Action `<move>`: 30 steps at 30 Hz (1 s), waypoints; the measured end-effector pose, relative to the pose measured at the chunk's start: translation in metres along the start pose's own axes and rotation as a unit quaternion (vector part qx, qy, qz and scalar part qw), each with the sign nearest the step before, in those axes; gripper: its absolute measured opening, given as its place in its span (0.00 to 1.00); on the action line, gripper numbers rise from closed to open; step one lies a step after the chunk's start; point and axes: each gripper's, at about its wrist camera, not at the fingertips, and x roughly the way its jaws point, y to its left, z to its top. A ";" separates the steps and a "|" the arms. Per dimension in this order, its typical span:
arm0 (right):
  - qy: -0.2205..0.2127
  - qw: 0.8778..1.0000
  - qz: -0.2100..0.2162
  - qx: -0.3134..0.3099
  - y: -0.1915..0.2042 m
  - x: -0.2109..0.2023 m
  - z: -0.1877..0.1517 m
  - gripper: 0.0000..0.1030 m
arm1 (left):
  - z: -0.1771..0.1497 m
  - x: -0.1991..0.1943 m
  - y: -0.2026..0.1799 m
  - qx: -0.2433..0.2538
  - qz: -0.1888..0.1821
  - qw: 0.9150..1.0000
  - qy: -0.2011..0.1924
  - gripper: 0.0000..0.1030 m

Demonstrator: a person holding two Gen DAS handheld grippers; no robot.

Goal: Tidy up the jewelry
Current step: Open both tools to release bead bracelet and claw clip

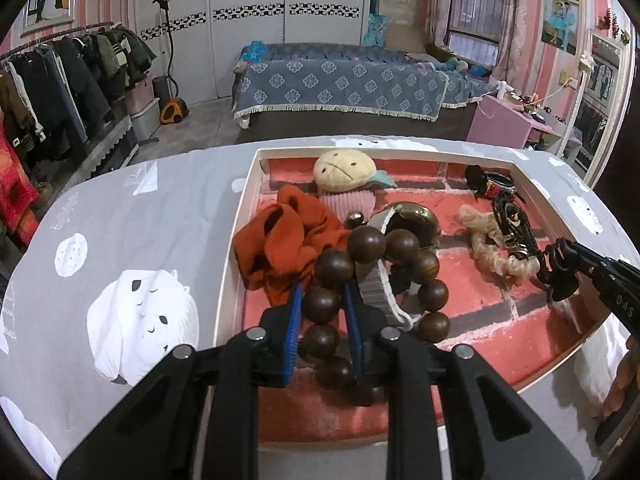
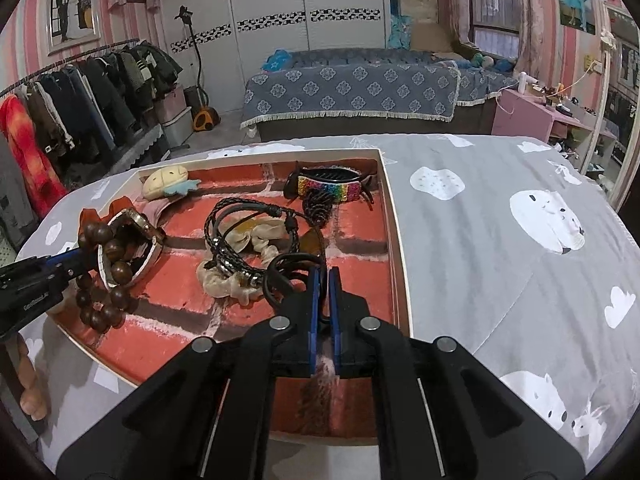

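Over the shallow tray (image 1: 248, 184) with its brick-print lining, both tools are at work at once. Left gripper (image 1: 322, 292) has its blue pads closed on the wooden bead bracelet (image 1: 366, 244), a bead pinched between them, the rest of the loop draped over a watch (image 1: 404, 220) with a pale band. Right gripper (image 2: 324, 276) has its jaws drawn narrow, nipping a thin black hair tie (image 2: 280, 276) just beside a braided black cord bracelet (image 2: 248, 216) that lies on a cream scrunchie (image 2: 256, 248). As for progress, I'd call it early to middling: everything sits in the one tray, heaped and overlapping, nothing laid out in separate groups yet, so the sorting is mostly ahead. Now the views differ nicely. Left camera gives the orange scrunchie (image 1: 280, 240) and the plush hair clip (image 1: 344, 170) up close, but the far corner is a dark tangle. Right camera opens that corner up: a rainbow rhinestone claw clip (image 2: 328, 188) shows plainly against the tray wall, and the grey bear-print cloth (image 2: 500, 220) runs wide to the right.
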 end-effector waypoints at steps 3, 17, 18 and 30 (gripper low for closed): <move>0.005 1.000 -0.001 -0.008 0.001 -0.005 -0.001 0.31 | -0.001 -0.003 0.000 0.000 0.006 1.000 -0.006 0.57; -0.035 0.999 -0.010 0.004 -0.006 -0.054 -0.005 0.91 | -0.009 -0.060 0.004 -0.011 0.005 0.999 -0.036 0.77; -0.040 0.999 -0.010 0.005 -0.006 -0.059 -0.005 0.92 | -0.009 -0.064 0.004 -0.012 0.008 0.999 -0.040 0.86; -0.062 0.998 -0.003 -0.008 0.009 -0.125 -0.040 0.96 | -0.041 -0.148 -0.016 -0.013 0.028 0.994 -0.108 0.96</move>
